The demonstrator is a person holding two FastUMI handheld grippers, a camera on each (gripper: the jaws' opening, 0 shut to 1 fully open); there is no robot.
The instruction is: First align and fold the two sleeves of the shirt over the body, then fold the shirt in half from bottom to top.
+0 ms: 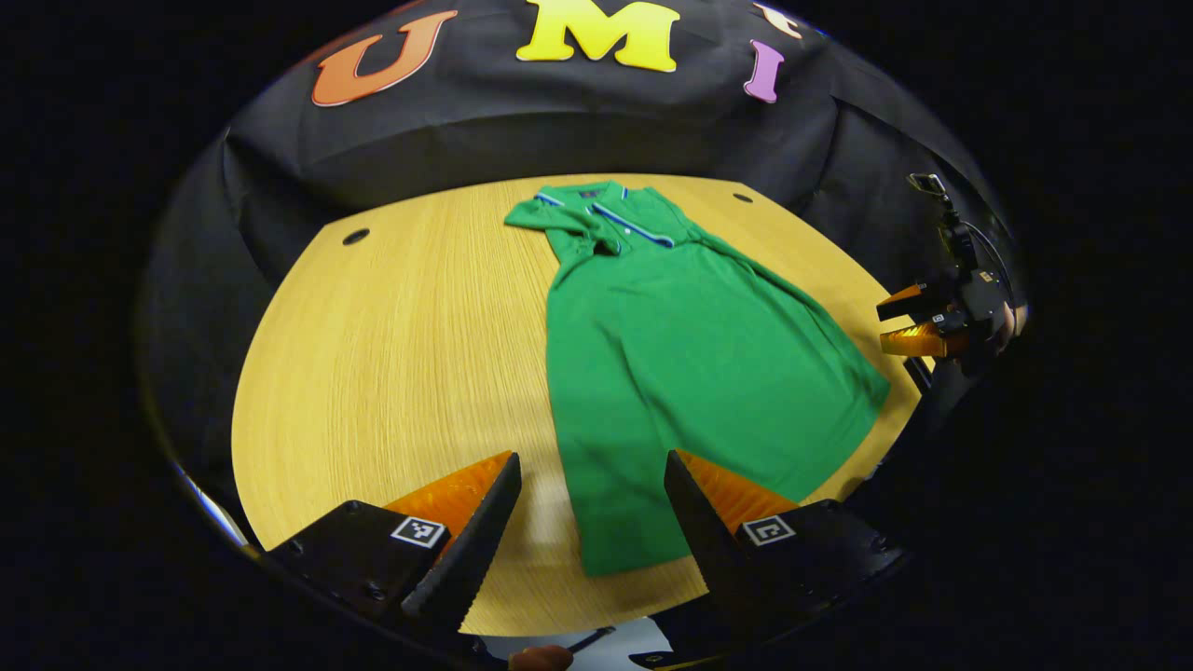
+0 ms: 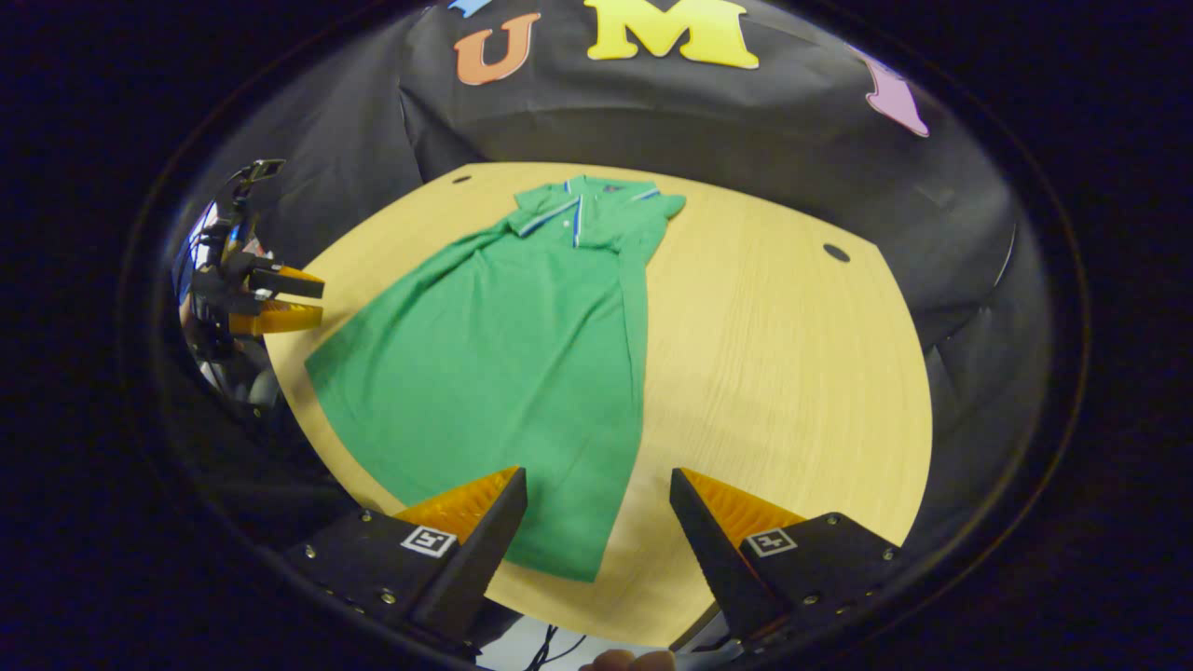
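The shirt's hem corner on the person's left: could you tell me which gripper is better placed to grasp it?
Left, probably. The left gripper hangs open with that corner of the green shirt framed between its fingers in its own view; the right gripper is open at the opposite hem corner.

left gripper view: near edge, above table [image 1: 373, 354] | right gripper view: likewise, probably rightward | shared: shirt [image 1: 690, 373]

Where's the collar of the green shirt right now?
In both gripper views the collar lies at the far end of the shirt on the wooden table, nearest the black cloth wall, away from both grippers.
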